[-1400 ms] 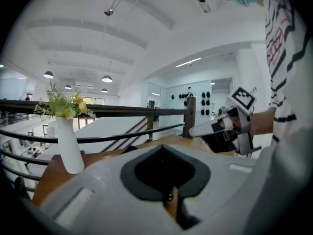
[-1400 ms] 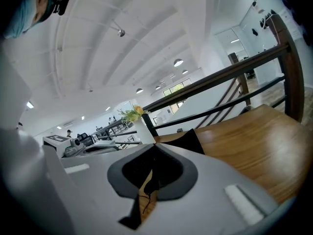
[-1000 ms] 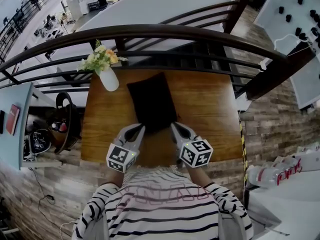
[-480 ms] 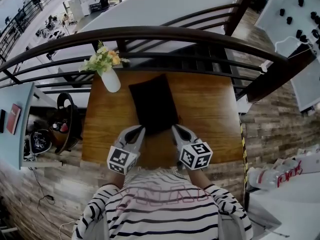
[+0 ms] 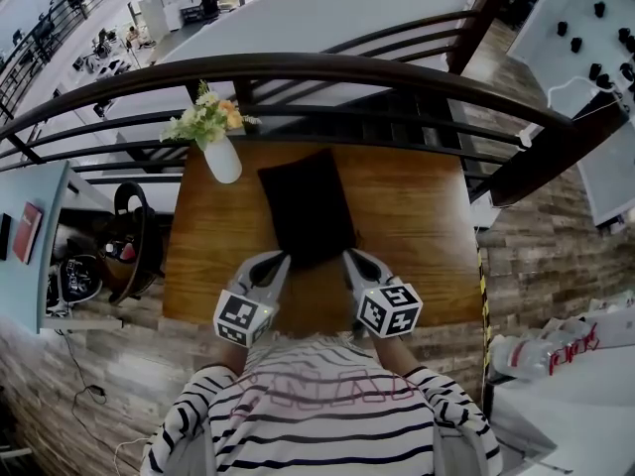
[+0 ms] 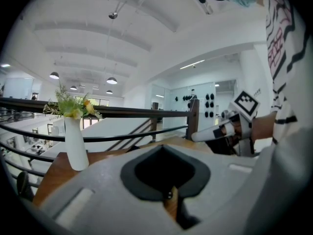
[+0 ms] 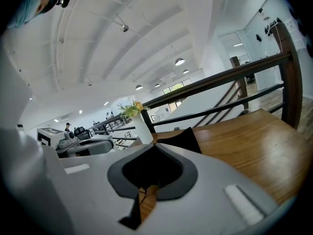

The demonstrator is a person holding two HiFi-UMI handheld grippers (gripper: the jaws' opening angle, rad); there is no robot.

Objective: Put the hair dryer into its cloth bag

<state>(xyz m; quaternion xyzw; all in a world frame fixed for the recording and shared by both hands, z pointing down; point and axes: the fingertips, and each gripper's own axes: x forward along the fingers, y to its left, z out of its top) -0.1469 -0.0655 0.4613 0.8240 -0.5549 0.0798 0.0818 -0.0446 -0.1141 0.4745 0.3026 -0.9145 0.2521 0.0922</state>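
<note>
While the person stands at its near edge, the wooden bench point(image 5: 417, 226) carries only two things that I can see. The bigger is the black cloth bag point(image 5: 306, 206), lying flat along the middle with its near end between the two tool tips. The left tongs point(image 5: 276, 262) and right tongs point(image 5: 352, 261) sit at that end's corners, one on each side, both clenched tight on nothing. Whether they touch the cloth I cannot tell. A white vase point(image 5: 222, 159) of flowers stands at the far left corner, near the bag's far end. The hair dryer shows in no view, so it may already be inside the bag.

My worry is the cloth. Limp fabric on smooth wood may slide instead of opening when pinched, and a shove toward the far left could topple the vase. Pinching both layers together would keep the mouth closed.

As for writing, the cubes point(image 5: 243, 315) on the tongs bear only square black-and-white markers. The faint print on the striped shirt point(image 5: 317, 429) and the red lettering on the white packs point(image 5: 546, 345) at the right are too blurred to read.
</note>
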